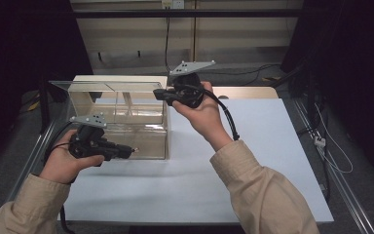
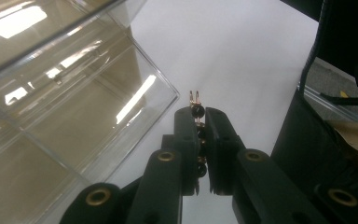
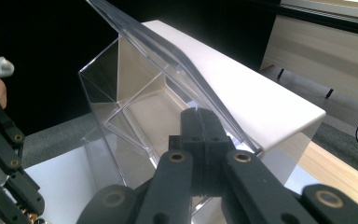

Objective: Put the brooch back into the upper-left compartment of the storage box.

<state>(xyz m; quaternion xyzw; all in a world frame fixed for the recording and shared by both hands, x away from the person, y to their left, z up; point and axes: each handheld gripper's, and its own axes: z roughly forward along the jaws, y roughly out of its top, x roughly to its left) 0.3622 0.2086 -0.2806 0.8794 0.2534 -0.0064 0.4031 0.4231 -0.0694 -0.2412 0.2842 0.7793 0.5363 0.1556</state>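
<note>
A clear plastic box with inner dividers stands on the white table top, its hinged lid raised. My right gripper reaches in from the right and is shut on the lid's edge; the right gripper's jaws meet on the clear panel. My left gripper hovers by the box's near right corner. The left gripper is shut on a small piece of jewellery with black beads and gold hooks that stick out past the tips. The box lies to its left.
A white block stands right behind the box, on a wooden surface. Cables trail from both grippers. Metal rails run along the table's sides. The left gripper's linkage shows beside the box.
</note>
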